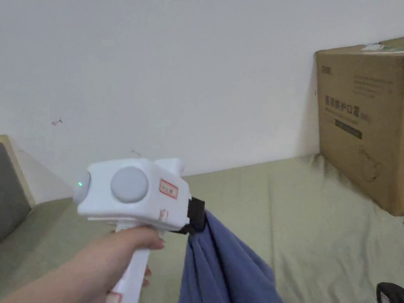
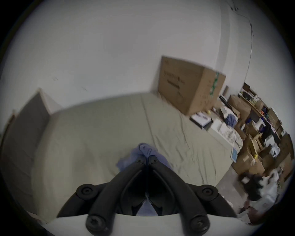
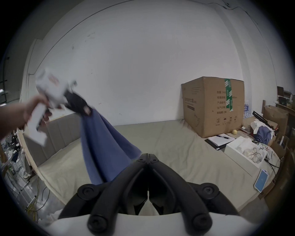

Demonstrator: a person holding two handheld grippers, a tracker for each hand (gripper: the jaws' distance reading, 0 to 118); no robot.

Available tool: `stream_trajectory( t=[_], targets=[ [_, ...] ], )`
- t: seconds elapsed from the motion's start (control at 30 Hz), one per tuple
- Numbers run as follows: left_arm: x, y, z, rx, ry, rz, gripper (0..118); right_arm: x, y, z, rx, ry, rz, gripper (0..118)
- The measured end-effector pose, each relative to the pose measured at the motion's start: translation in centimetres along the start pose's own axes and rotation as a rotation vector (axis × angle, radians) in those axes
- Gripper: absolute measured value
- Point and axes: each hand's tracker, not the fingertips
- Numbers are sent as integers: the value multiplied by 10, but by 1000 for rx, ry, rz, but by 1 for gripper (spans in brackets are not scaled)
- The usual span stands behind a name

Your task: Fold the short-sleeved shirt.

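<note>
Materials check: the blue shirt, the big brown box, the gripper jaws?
Blue short-sleeved shirt: looks like soft matte knit cloth; it hangs in loose folds from the left gripper. Big brown box: corrugated cardboard by its look, matte, with creased, dented faces and green tape on top. Gripper jaws: black, slightly glossy, probably moulded plastic, with screw heads showing; the left gripper's body is smooth white plastic.

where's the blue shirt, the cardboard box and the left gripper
blue shirt (image 1: pixel 224 267), head view, on the hanging folds under the gripper
cardboard box (image 3: pixel 212 107), right gripper view, on its printed front face
left gripper (image 1: pixel 197 215), head view, at the black tips clamping the cloth
</note>
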Motion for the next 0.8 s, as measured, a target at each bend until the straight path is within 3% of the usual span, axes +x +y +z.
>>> stream_trajectory(
  t=[0.1,0.13,0.17,0.27,0.3,0.33,0.47,0.57,0.63,0.67,0.73,0.8],
  targets=[
    [12,-56,-96,-92,26,77,1,10,-12,-4,-53,-28,17,0],
    [11,-73,-123,-121,62,114,6,12,-15,-5,-71,-34,24,0],
    [7,-89,-146,-176,75,149,34,14,-18,-6,-83,-35,28,0],
    [-25,-113,-184,-255,10,275,71,19,-29,-13,-126,-40,33,0],
    [-29,-115,-185,-263,9,304,103,19,-31,-15,-137,-41,32,0],
    [-35,-113,-180,-235,7,332,117,19,-34,-17,-149,-43,27,0],
    [-49,-76,-113,-68,26,289,117,15,-31,-24,-154,-33,20,0],
    [-51,-70,-29,154,41,214,116,12,-18,-24,-112,-7,0,0],
    [-40,-90,28,297,45,141,108,9,-9,-20,-40,3,2,0],
    [-35,-107,55,408,76,100,78,7,-7,-18,-1,0,14,0],
    [-20,-147,92,579,192,37,7,2,-7,-12,75,-18,48,0],
    [-8,-184,113,665,236,-2,0,-1,-10,-7,129,-31,70,0]
  ],
)
